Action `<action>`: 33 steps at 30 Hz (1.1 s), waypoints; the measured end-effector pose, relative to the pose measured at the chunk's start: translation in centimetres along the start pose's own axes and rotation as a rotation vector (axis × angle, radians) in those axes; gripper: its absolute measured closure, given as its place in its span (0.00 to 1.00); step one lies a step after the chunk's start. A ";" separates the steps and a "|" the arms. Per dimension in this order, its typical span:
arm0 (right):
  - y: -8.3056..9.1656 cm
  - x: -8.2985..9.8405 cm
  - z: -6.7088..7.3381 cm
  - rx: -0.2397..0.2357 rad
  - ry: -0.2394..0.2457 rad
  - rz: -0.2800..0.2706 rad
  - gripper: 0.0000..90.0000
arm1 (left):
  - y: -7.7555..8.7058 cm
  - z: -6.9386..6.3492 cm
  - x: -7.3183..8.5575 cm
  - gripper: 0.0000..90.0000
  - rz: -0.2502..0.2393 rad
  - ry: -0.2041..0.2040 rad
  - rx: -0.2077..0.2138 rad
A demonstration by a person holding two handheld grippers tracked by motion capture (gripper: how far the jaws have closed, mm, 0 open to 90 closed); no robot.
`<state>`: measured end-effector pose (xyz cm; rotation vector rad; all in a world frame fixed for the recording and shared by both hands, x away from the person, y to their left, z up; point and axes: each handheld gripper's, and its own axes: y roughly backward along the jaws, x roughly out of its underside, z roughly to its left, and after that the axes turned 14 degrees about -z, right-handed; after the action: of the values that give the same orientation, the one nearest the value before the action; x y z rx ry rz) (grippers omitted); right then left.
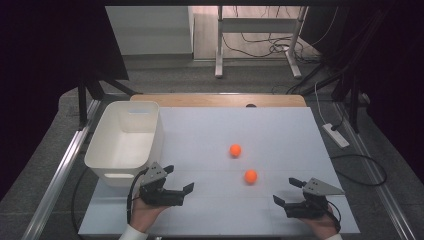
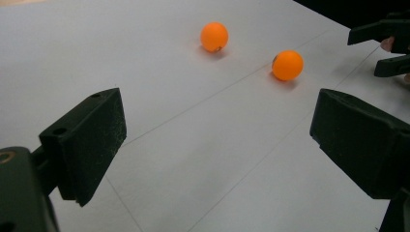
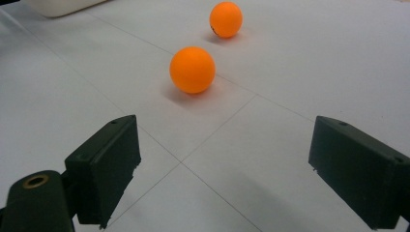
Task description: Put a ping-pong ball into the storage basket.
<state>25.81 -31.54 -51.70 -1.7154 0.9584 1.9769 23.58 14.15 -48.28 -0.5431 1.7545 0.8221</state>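
Two orange balls lie on the white board (image 1: 280,125): a nearer ball (image 1: 250,176) (image 2: 287,65) (image 3: 192,69) and a farther ball (image 1: 235,150) (image 2: 214,36) (image 3: 226,19). At the front left, a hand holds my left gripper (image 1: 179,178) (image 2: 217,140) open and empty, its jaws facing the balls from the left. My right gripper (image 1: 286,191) (image 3: 222,169) is at the front right, also open and empty, a short way right of and in front of the nearer ball. The left gripper view catches the right gripper's fingertips (image 2: 372,31) beyond the nearer ball.
A white plastic bin (image 1: 117,176) (image 3: 63,6) stands on the board's left side, just behind the left gripper. A wooden tabletop edge (image 1: 220,100) runs behind the board. A power strip (image 1: 336,135) and cables lie on the floor to the right.
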 end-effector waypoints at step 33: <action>0.1 0.0 -0.1 0.015 0.009 0.000 0.12 | -3.1 -0.7 -1.5 0.08 0.019 -0.012 0.038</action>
<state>25.87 -31.68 -51.65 -1.7175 0.9738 1.9587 25.81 11.56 -47.51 -0.4960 1.7632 0.8023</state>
